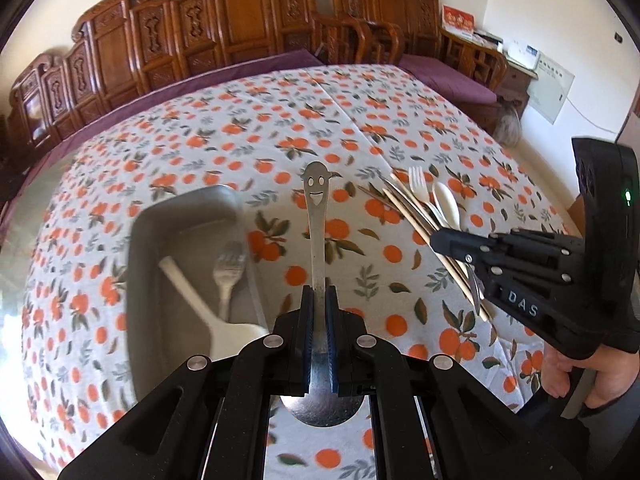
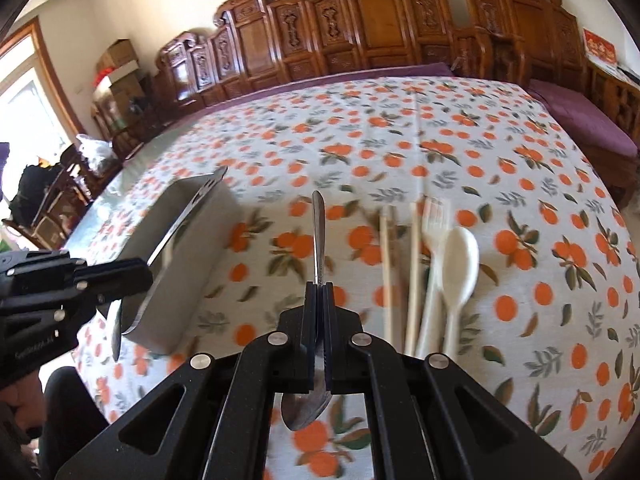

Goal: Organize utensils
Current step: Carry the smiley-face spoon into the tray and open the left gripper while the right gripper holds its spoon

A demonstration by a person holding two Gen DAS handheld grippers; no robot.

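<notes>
My left hand-held gripper pinches smiley spoon by neck; handle points ahead, bowl back under fingers, off counter. My right hand-held gripper pinches plain spoon same way. Tray left of smiley spoon holds fork, white spatula. Chopsticks, white fork, white spoon lie on counter right of plain spoon.

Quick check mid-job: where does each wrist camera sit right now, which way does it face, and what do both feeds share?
Left wrist: rides the left gripper, angled down its fingers at the smiley spoon it clamps and the metal tray; right gripper and a hand show.
Right wrist: rides the right gripper, facing the table down its plain spoon; left gripper shows.
Shared: tray, white plastic spoon, chopsticks, tablecloth.
</notes>
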